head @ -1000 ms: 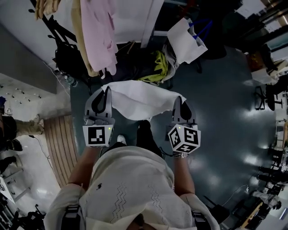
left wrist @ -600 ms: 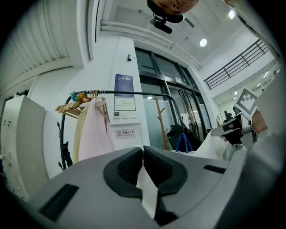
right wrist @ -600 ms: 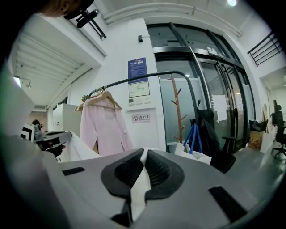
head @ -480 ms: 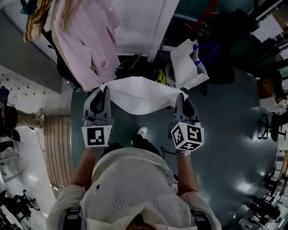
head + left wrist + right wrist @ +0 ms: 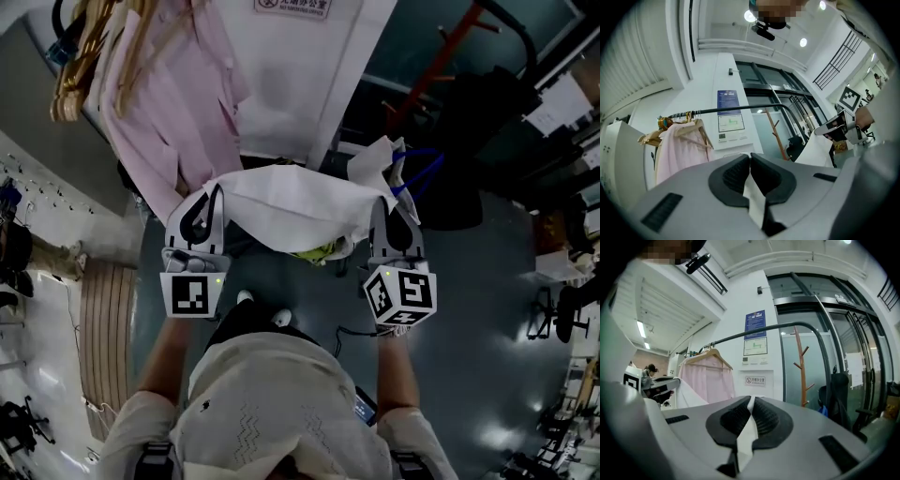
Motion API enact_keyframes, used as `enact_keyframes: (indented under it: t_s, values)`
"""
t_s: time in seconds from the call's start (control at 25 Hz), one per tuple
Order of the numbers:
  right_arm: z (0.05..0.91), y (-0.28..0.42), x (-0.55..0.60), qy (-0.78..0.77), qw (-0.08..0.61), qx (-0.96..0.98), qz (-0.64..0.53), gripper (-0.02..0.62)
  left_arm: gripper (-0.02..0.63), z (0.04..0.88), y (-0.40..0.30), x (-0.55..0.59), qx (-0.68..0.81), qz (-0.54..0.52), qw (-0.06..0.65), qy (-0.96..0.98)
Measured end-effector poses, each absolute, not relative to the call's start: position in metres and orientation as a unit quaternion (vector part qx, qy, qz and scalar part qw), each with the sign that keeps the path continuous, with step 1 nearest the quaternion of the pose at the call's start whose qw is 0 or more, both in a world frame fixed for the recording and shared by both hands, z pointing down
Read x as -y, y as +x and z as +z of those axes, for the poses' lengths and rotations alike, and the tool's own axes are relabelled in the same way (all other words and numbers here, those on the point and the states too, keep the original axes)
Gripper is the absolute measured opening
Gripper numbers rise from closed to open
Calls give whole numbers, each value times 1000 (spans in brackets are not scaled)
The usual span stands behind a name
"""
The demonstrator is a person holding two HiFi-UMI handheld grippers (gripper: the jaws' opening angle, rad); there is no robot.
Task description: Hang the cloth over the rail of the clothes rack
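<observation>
Nearer the pink shirt (image 5: 178, 103) now, the cloth (image 5: 295, 206) spans left gripper (image 5: 216, 195) and right gripper (image 5: 379, 210), jaws clenched on it. Head view crops the rail (image 5: 736, 108).

cream knit top (image 5: 281, 403), grey left gripper (image 5: 215, 193)

White cloth (image 5: 291, 211), pale pink shirt (image 5: 173, 103), black rail (image 5: 740, 108), reddish-brown coat stand (image 5: 800, 366), dark grey floor (image 5: 469, 309).

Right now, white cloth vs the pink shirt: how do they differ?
Colour: the white cloth is plain white, the pink shirt pale pink. Support: the cloth is stretched between the left gripper and right gripper, both shut on its edge; the shirt hangs from a wooden hanger on the rail. Shared: both are soft fabric.
</observation>
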State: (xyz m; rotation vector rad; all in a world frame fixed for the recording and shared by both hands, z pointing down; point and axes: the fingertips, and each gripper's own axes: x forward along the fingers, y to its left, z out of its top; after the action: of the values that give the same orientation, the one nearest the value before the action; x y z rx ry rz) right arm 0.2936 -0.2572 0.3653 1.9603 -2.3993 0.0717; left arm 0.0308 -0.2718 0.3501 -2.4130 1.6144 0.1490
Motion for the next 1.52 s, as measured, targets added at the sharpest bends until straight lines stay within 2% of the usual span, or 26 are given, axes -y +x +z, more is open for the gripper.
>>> enact_keyframes:
  t_s: [0.24,0.56,0.88,1.08,1.28,1.52]
  values:
    - [324,312,298,606,12,795,33,25,20,300,21,317,-543,55,158,-823]
    - [225,308,342,586,-4,808,-55,25,18,208,35,371,-506,73,242,-825]
    - [119,315,372,596,-33,781,-186,25,18,117,27,408,-483,70,364,-793]
    - [70,314,390,597,-33,764,-242,25,19,73,21,422,-480,18,476,-737]
    - [26,307,407,612,-28,729,-306,25,19,37,10,434,-493,29,504,-708]
    - [-16,314,424,618,-55,720,-312,25,19,-12,3,445,-517,44,539,-663]
